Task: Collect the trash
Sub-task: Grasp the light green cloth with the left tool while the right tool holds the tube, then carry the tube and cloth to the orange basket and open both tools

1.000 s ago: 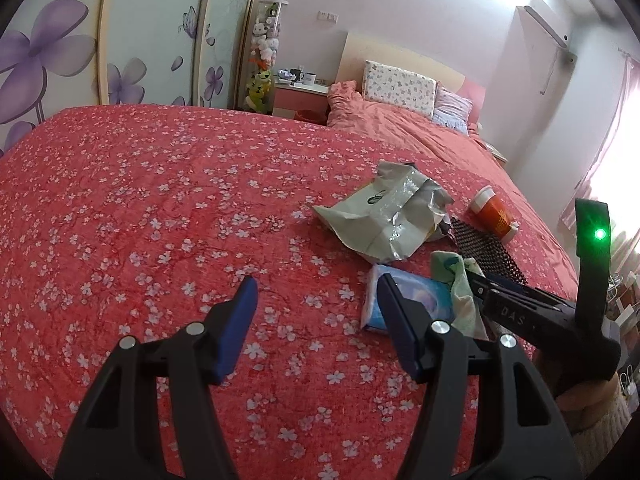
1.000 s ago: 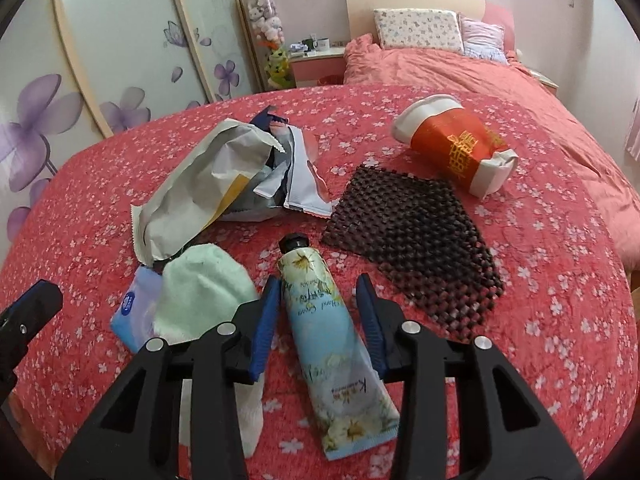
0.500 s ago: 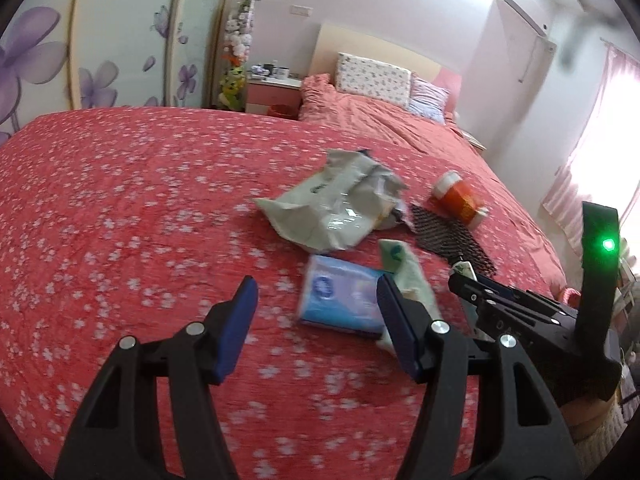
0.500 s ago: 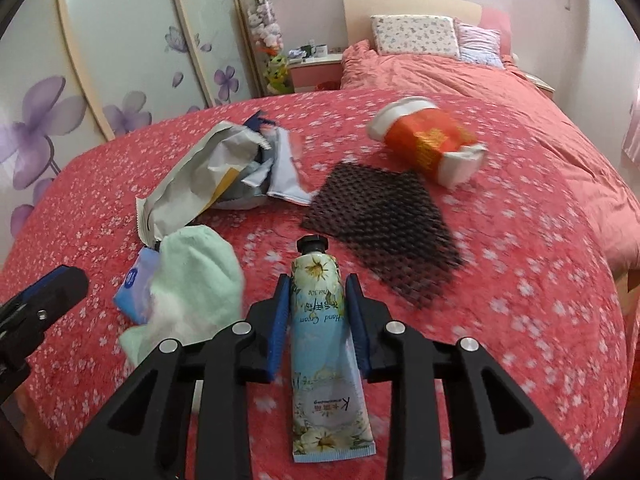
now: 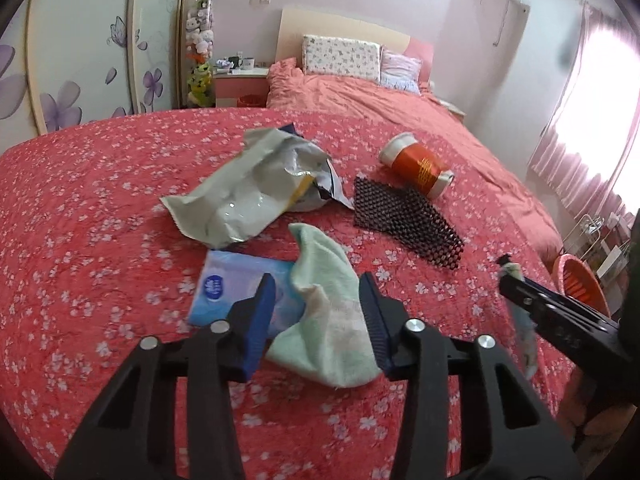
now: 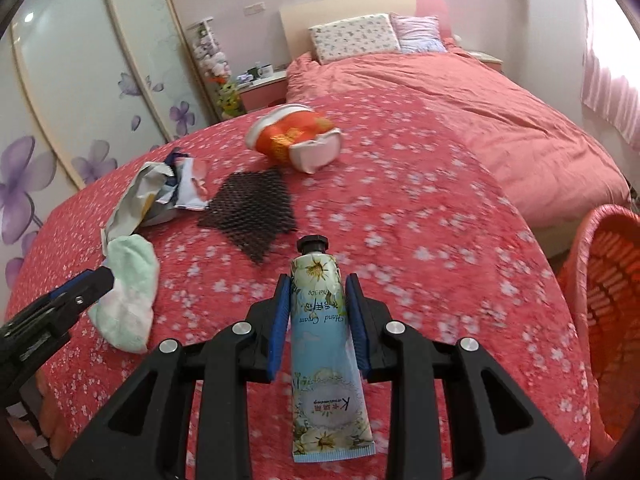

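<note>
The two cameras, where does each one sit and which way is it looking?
Left wrist view: sits on the left gripper, looking forward and down along its blue fingers, which are closing around the green cloth on the red bedspread; the right gripper shows at the right edge.
Right wrist view: sits on the right gripper, looking down the bed; its fingers clamp the hand cream tube, with the left gripper at the left.
Both show the cloth, black mesh mat, orange cup and pillows.

Between the right jaws, the hand cream tube (image 6: 326,344) carries upside-down script reading "Hand Cream", with "30g" printed nearer the cap and a large "K" near its crimped end; the smaller print there is illegible.
</note>
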Motion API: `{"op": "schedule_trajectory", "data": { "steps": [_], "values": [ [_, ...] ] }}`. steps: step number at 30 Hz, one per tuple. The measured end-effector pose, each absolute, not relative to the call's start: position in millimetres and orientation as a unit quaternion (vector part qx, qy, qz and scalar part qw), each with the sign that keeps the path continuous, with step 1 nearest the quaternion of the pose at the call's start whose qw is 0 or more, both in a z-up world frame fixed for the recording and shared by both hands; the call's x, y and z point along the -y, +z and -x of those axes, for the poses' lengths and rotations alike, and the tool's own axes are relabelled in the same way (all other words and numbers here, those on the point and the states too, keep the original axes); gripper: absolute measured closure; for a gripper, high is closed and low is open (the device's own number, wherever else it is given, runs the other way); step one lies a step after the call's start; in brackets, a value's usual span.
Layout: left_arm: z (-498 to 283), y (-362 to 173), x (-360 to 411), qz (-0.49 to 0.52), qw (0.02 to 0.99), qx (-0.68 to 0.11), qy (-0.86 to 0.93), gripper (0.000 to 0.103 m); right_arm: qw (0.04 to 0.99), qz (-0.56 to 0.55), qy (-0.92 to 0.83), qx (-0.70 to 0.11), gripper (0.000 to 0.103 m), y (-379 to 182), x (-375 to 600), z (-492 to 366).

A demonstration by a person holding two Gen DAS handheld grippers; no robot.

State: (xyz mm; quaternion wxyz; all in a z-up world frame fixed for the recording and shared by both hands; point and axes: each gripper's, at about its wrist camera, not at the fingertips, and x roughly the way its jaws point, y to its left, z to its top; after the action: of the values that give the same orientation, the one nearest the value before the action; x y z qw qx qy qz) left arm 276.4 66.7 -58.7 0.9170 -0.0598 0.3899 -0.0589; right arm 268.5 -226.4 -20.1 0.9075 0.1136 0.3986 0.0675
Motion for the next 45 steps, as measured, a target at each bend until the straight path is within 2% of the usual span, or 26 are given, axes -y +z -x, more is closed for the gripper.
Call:
{"op": "schedule_trajectory", "data": {
  "steps": [3,5,7,10,25,45],
  "values": [
    [-281.7,-62.9,-60.5,0.055,0.915,-0.397,-0.054,0.064,0.907,-0.117,0.067,-0.399,0.075,-21.6,233.9,-268.1],
    [-282.5,-64.5,-55.8,0.046,0.914,-0.399,-0.050,0.071,0.906,-0.119,0.067,-0.400,0.075,-22.9,236.1,-266.6],
    [-283.5,-64.9,-51.4,0.040,0.913,-0.403,-0.050,0.086,0.906,-0.122,0.067,-0.399,0.075,-23.1,238.7,-264.7],
    [-282.0,-63.7,-46.8,0.034,0.914,-0.401,-0.051,0.090,0.907,-0.127,0.066,-0.396,0.075,-22.0,242.4,-260.9],
    [-260.9,-25.3,-32.1,0.054,0.928,-0.353,-0.108,0.094,0.921,-0.145,0.057,-0.358,0.075,0.8,265.9,-231.7],
    [-226.6,27.0,52.2,0.039,0.930,-0.306,-0.200,0.094,0.946,-0.166,-0.009,-0.280,0.075,36.8,332.6,-175.7]
  ]
}}
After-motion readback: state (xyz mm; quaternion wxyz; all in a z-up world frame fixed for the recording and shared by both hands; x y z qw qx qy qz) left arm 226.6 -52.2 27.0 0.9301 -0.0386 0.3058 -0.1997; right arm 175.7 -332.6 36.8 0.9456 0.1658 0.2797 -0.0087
